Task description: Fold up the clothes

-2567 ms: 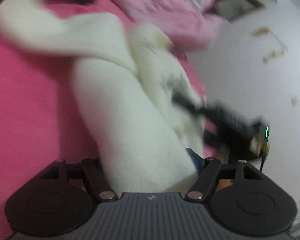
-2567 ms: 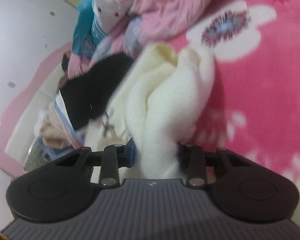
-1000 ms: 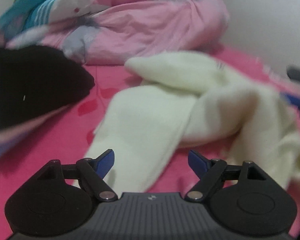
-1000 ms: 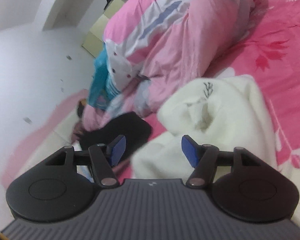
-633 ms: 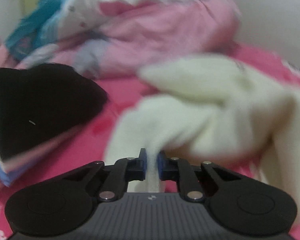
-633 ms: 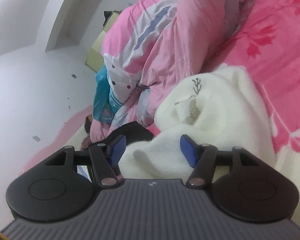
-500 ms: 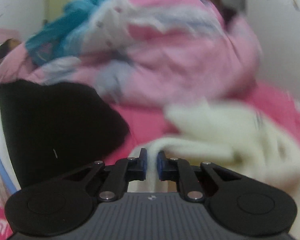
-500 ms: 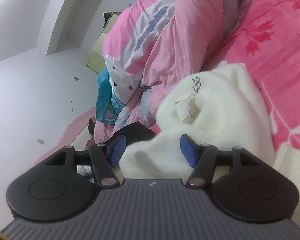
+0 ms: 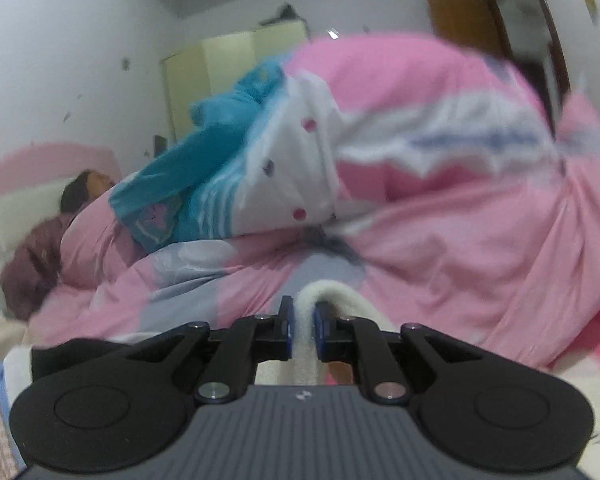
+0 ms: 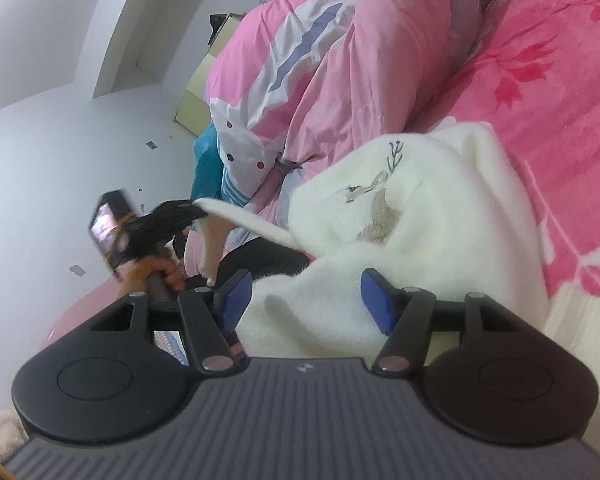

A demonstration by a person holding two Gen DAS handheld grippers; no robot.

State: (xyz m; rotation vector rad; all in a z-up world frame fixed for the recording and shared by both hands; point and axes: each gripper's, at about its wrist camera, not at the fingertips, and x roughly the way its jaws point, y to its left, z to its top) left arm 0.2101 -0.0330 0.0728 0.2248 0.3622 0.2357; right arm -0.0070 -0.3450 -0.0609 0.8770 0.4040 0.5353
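Observation:
A cream fleece sweater (image 10: 416,208) with a stitched deer lies bunched on the pink floral bed sheet (image 10: 540,80). My left gripper (image 9: 303,320) is shut on a thin fold of the sweater (image 9: 309,304), which stands up between the blue pads. In the right wrist view the left gripper (image 10: 194,206) is held up at the left by a hand (image 10: 152,270), and a sleeve stretches from it to the pile. My right gripper (image 10: 305,300) stands open low over the near part of the sweater, its pads apart from the fabric.
A big pink and white quilt (image 9: 440,184) is heaped behind the sweater, with a blue garment (image 9: 196,176) on it. A black garment (image 10: 260,256) lies left of the sweater. A person (image 9: 40,248) lies at the far left near a pale wardrobe (image 9: 220,64).
The left gripper has closed on the sweater's sleeve and risen with it, its view swinging up toward the quilt. The right gripper stays open and has sunk slightly.

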